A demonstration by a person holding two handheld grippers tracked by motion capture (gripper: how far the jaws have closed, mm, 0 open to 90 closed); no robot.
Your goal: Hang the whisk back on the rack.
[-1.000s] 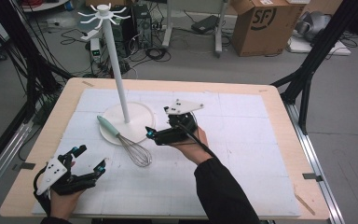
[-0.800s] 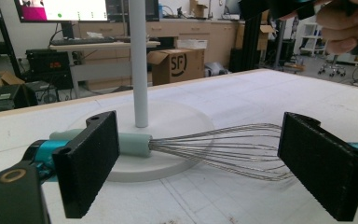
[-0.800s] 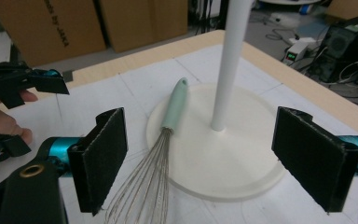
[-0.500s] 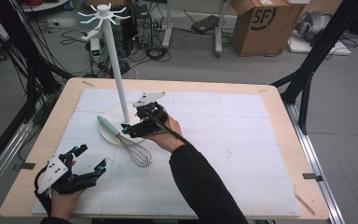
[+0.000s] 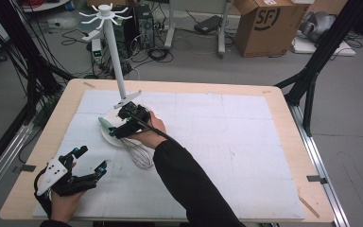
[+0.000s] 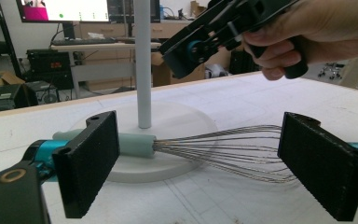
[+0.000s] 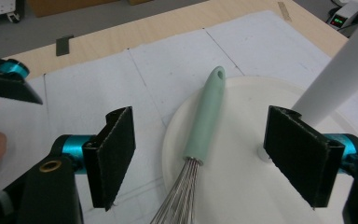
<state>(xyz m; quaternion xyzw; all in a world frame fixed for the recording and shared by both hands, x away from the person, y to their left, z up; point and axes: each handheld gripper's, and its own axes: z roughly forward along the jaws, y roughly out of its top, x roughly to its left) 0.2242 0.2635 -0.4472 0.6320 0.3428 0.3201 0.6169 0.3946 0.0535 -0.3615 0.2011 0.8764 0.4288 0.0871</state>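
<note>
A whisk with a mint-green handle (image 5: 105, 124) lies with its handle on the round base (image 5: 109, 137) of a white hook stand (image 5: 116, 61), its wires (image 5: 141, 156) on the white mat. My right gripper (image 5: 119, 130) hovers over the handle (image 7: 207, 116). Its jaws have just been closing, and the handle lies between them with neither pad touching it, so this gripper (image 7: 203, 140) is open. My left gripper (image 5: 92, 158) rests open near the front left of the table. Its view faces the whisk (image 6: 233, 149) and stand pole (image 6: 143, 60), with nothing between its own jaws (image 6: 200, 158).
The stand's pole (image 7: 340, 74) rises just right of my right jaw. A white mat (image 5: 227, 142) covers the wooden table (image 5: 293, 123). Beyond the far edge stand a cardboard box (image 5: 264, 23), cables and black frame legs (image 5: 312, 71).
My right hand has travelled left across the mat to the stand's base and now sits over the whisk handle, with its jaws narrower. The left gripper has stayed put.
</note>
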